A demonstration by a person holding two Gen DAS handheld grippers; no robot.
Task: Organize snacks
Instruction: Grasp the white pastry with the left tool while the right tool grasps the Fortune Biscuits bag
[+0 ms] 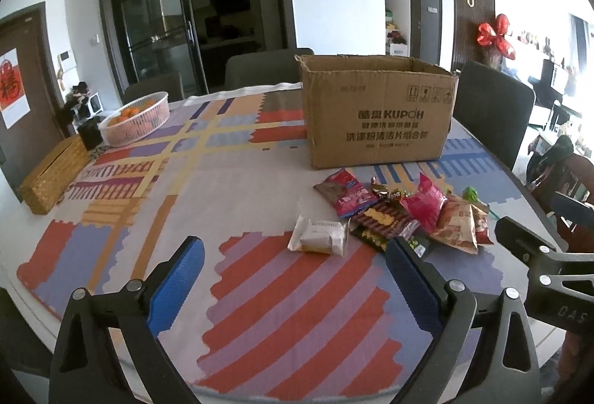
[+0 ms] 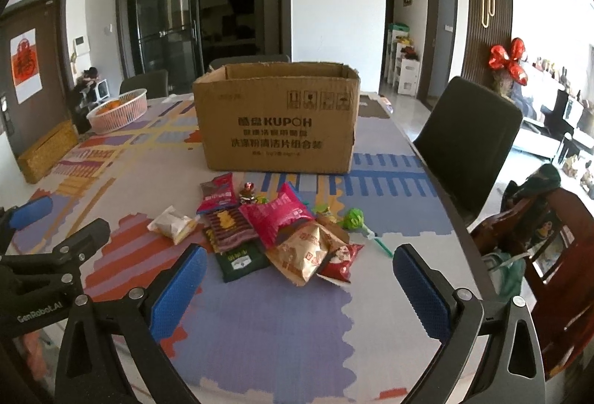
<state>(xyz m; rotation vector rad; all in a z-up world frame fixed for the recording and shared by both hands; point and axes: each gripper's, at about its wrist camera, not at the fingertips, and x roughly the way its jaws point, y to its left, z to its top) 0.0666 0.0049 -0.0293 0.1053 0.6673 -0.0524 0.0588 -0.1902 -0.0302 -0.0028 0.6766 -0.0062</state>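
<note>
A pile of snack packets (image 1: 404, 214) (image 2: 282, 229) lies on the patterned tablecloth in front of an open cardboard box (image 1: 378, 114) (image 2: 276, 122). A white wrapped cake (image 1: 319, 235) (image 2: 172, 223) sits at the pile's left edge. A pink bag (image 2: 276, 216), a tan bag (image 2: 302, 250), a dark green packet (image 2: 241, 259) and a green lollipop (image 2: 354, 218) are in the pile. My left gripper (image 1: 295, 261) is open and empty, just short of the white cake. My right gripper (image 2: 300, 268) is open and empty, near the pile's front.
A white basket of oranges (image 1: 135, 118) (image 2: 118, 110) and a woven yellow box (image 1: 55, 174) (image 2: 46, 151) stand at the table's far left. Dark chairs (image 2: 467, 140) (image 1: 490, 111) stand along the right edge and behind the box. A wooden chair with clothes (image 2: 538, 237) is at the right.
</note>
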